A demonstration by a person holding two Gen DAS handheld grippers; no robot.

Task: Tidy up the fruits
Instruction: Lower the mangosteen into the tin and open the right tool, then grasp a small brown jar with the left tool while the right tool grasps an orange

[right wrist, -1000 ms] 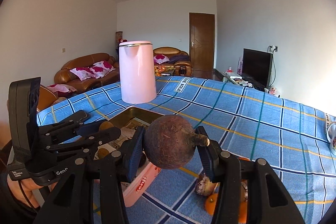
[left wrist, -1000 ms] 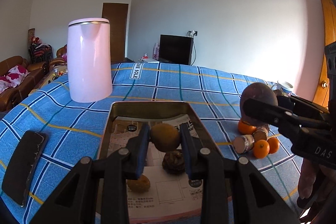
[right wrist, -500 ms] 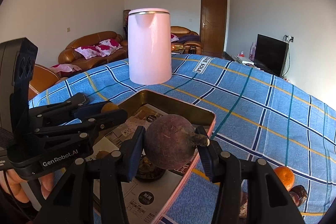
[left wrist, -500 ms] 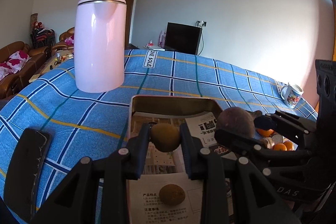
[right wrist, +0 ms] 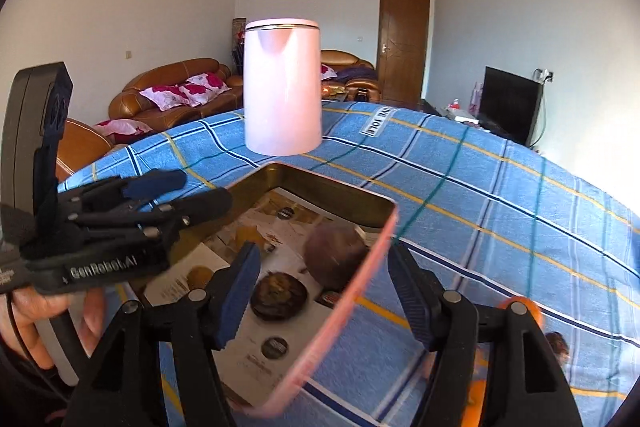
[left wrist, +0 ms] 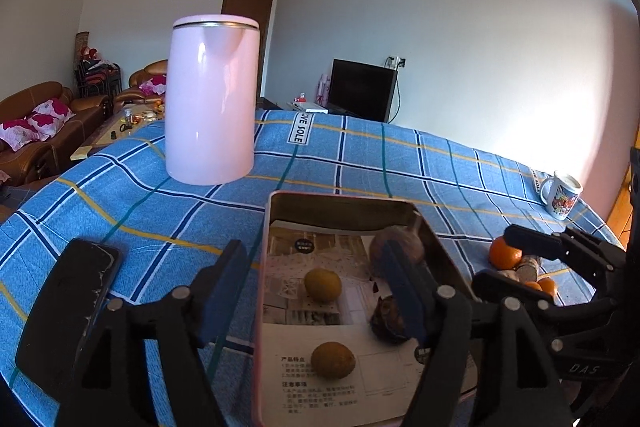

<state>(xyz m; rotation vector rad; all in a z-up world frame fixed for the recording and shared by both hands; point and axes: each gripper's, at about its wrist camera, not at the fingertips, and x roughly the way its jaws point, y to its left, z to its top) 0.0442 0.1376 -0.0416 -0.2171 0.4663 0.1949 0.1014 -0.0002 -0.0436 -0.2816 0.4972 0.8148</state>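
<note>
A pink-rimmed metal tray (left wrist: 344, 198) lined with printed paper sits on the blue plaid table. In it lie two yellow-brown fruits (left wrist: 322, 285) (left wrist: 333, 359), a dark round purple fruit (left wrist: 394, 246) and a dark shrivelled fruit (left wrist: 385, 319). My left gripper (left wrist: 316, 291) is open and empty above the tray's near left side. My right gripper (right wrist: 320, 287) is open and empty over the tray's right rim (right wrist: 360, 279), just behind the purple fruit (right wrist: 336, 259). It also shows at the right in the left wrist view (left wrist: 520, 259).
A tall pink kettle (left wrist: 211, 99) stands behind the tray. A black phone (left wrist: 68, 303) lies at the left. Oranges (left wrist: 505, 253) and other small fruits lie right of the tray, a mug (left wrist: 560, 195) at the far right edge.
Both grippers opened. The yellow-brown fruit dropped from the left one and the purple fruit from the right one; both now lie in the tray. Both grippers pulled back slightly.
</note>
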